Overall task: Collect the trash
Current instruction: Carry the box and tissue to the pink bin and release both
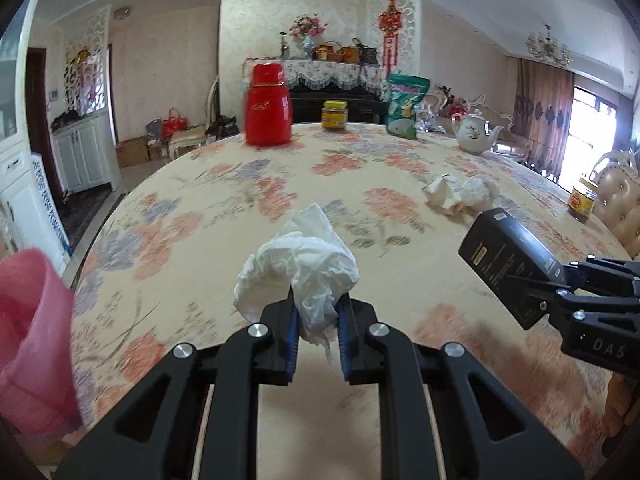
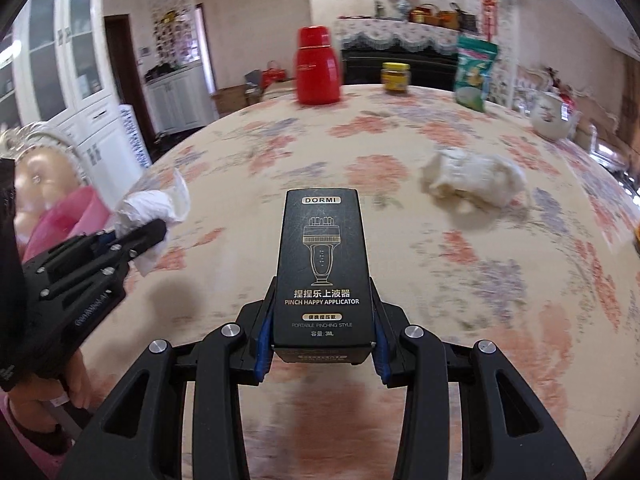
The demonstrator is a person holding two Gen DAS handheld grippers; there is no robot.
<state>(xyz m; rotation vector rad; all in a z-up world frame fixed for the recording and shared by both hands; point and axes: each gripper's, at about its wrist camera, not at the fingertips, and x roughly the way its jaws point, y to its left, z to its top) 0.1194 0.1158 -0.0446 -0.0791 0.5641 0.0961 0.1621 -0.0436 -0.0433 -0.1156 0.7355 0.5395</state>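
Above the floral table [image 1: 360, 168], L gripper [image 1: 316, 336] pinched one crumpled tissue [image 1: 300, 264]; R gripper [image 2: 322, 344] clamped one black box [image 2: 322, 264]. Two more tissue wads [image 1: 460, 194] lay on it, beyond both. Judged next: carry both loads level to pink bag [image 1: 32, 340] off the table's left edge, releasing only inside.
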